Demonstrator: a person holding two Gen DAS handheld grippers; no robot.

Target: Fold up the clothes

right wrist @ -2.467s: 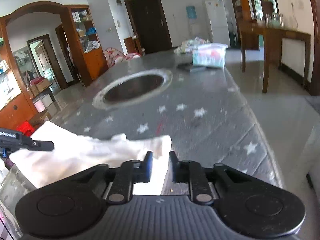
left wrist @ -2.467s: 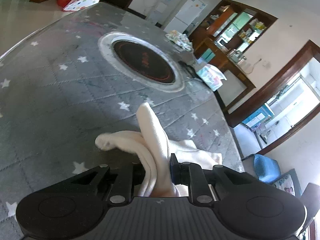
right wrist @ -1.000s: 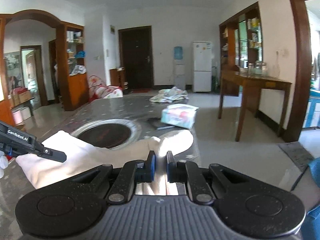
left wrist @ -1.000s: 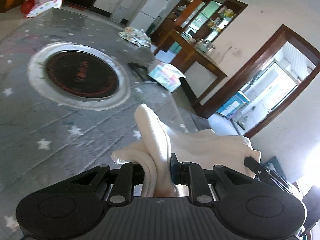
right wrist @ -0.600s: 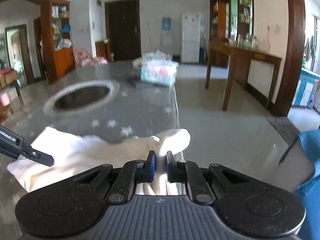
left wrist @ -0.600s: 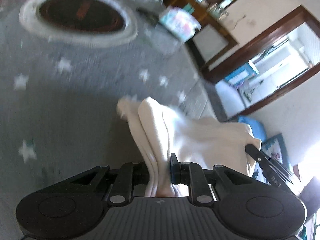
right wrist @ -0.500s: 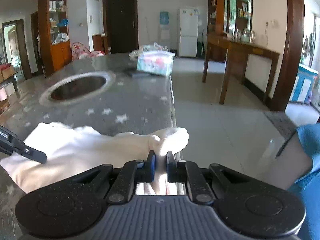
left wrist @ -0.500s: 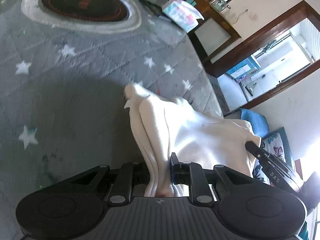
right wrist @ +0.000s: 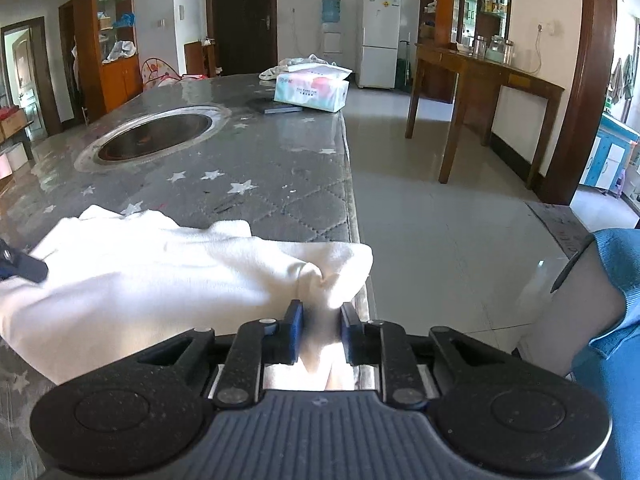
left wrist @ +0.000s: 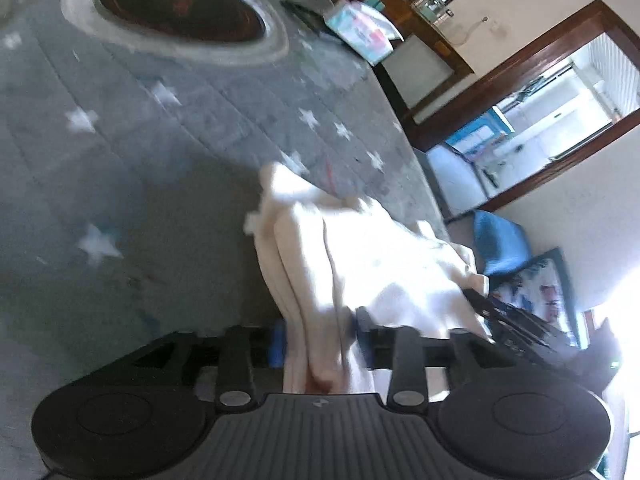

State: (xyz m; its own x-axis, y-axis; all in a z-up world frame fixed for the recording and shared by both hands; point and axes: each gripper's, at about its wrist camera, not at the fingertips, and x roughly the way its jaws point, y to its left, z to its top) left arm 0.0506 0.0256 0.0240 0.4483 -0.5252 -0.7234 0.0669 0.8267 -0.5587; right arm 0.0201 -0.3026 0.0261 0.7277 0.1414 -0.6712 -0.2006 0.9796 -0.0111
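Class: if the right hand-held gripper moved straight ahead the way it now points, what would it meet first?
The right hand-held gripper is already shut on the cream garment. Beyond that bunched cloth, its line seems to run along the table edge; depth is unclear.

Daylight floods both fisheye views, blowing out the white cloth (right wrist: 160, 264) and the left view's right edge, where motion blur smears everything; straight lines bend toward the edges.

Garment (right wrist: 160, 264) on table (right wrist: 288, 176) near edge; tissue pack (right wrist: 312, 90) far end.
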